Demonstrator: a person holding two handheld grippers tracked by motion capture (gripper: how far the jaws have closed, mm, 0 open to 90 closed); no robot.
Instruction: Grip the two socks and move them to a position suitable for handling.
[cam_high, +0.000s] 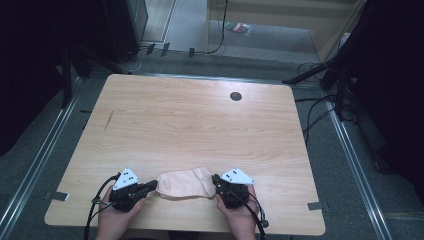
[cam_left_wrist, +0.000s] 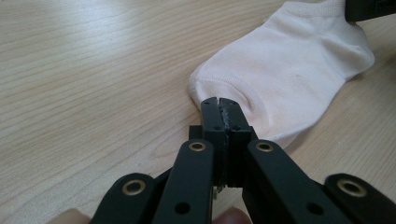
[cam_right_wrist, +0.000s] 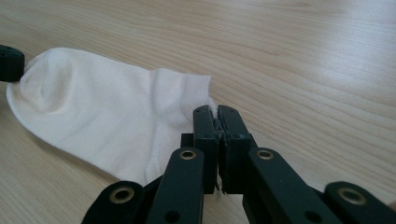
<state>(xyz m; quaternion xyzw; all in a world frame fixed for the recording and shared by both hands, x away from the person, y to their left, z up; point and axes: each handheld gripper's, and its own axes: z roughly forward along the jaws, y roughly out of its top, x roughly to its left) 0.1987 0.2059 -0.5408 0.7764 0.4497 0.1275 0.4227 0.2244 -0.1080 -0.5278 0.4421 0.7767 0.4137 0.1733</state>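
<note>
Near our edge of the counter lies a pale sock. Our left claw is pinched tight on its toe end, and our right claw is pinched tight on its cuff. We think folding comes next, bringing one end over the other.

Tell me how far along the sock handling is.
Done: the sock lies flat near the table's front edge, with a hand-held gripper at each end. In hand: the left hand-held gripper is shut at the toe end, the right hand-held gripper shut at the cuff; whether either pinches fabric is unclear. Left: no fold, lift or move shows yet, so probably the main work remains.
</note>
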